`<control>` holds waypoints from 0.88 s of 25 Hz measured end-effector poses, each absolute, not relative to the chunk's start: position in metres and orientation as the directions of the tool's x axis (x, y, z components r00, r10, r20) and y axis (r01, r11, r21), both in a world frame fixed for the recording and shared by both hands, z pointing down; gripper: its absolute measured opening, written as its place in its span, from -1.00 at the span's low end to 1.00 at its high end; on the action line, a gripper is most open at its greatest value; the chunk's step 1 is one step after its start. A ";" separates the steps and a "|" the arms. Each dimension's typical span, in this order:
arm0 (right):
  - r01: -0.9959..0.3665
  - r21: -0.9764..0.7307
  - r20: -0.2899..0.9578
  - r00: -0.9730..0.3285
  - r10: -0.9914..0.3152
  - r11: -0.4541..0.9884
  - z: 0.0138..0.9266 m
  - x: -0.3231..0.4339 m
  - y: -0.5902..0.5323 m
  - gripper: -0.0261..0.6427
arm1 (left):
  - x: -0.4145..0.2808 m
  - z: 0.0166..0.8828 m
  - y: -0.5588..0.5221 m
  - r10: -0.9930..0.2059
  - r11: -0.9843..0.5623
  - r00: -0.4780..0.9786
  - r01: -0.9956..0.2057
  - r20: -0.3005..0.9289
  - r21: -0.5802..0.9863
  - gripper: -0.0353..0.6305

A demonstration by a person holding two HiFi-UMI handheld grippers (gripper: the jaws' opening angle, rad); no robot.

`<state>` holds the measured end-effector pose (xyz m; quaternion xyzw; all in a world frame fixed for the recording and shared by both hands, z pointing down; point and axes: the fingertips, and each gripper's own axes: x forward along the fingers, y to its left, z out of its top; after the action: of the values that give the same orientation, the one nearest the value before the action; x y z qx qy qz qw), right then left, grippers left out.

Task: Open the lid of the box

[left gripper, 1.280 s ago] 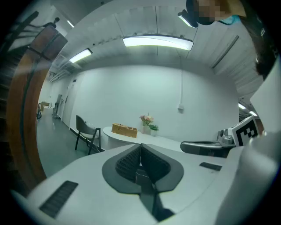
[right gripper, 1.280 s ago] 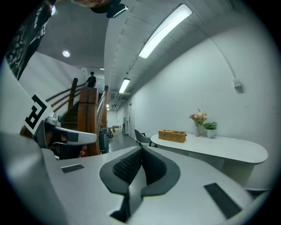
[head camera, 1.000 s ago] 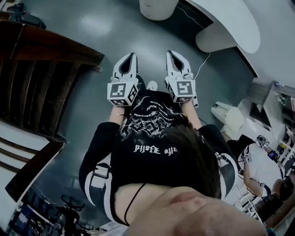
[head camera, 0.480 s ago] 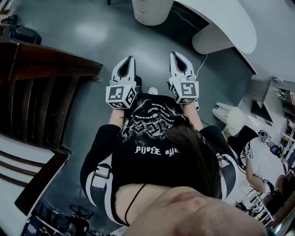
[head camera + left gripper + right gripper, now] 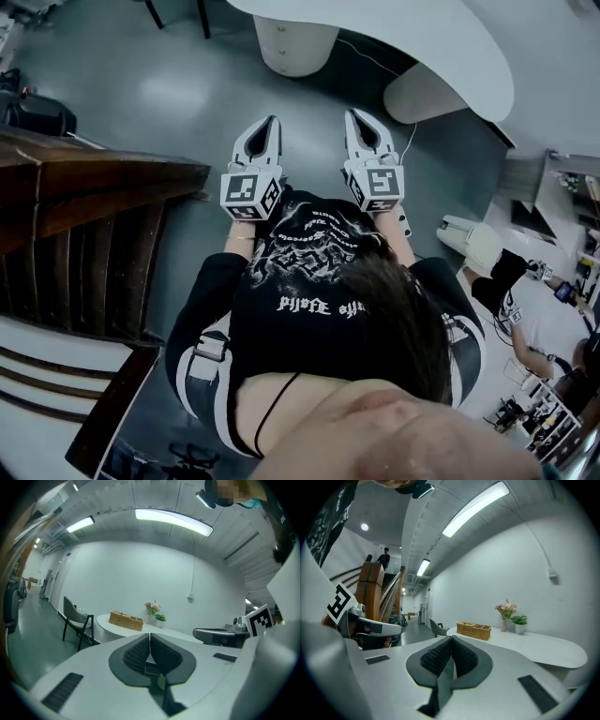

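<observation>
Step in hand: the approach is judged to be under way; the lid has not been reached.
Wicker box (image 5: 474,630): it is seen lying on the white curved table (image 5: 543,649), well apart from both tools, with a vase of pink flowers (image 5: 506,608) and a small potted plant (image 5: 519,619) near one end of it.
Lid: how it is hinged or fastened cannot be made out (the box is too small in both gripper views).
Left gripper (image 5: 149,635): its jaws are pressed together with nothing between them.
Right gripper (image 5: 451,640): its jaws are likewise closed on nothing and aimed roughly at the box.
Doing it well: the table should be closed on squarely, so that the box is brought within easy reach of both tools.
Jaws: one pair should be spread before the lid's edge is met; the other may be kept to steady the body of the box.
Risk: the vase could be knocked if the reach is made wide.
</observation>
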<state>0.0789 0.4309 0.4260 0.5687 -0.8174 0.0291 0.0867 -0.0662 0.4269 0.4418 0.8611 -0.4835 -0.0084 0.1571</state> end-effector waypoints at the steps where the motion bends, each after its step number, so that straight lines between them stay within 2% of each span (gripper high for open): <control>1: -0.938 0.054 0.174 -0.330 -0.928 0.344 0.425 0.076 0.420 -0.84 | -0.069 0.439 0.415 -0.831 -0.494 0.540 -0.827 0.134 0.270 -0.82; 13: -0.964 0.054 0.181 -0.248 -0.952 0.262 0.430 0.017 0.315 -0.84 | -0.126 0.435 0.295 -0.783 -0.565 0.605 -0.790 0.146 0.240 -0.82; 22: -0.972 0.053 0.205 -0.215 -0.955 0.230 0.438 -0.003 0.282 -0.84 | -0.147 0.444 0.261 -0.757 -0.585 0.635 -0.764 0.156 0.271 -0.82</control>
<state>-0.0034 0.2817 0.4377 0.6188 -0.7783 0.0432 0.0971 -0.1465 0.2608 0.4439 0.8902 -0.4271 0.0117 0.1580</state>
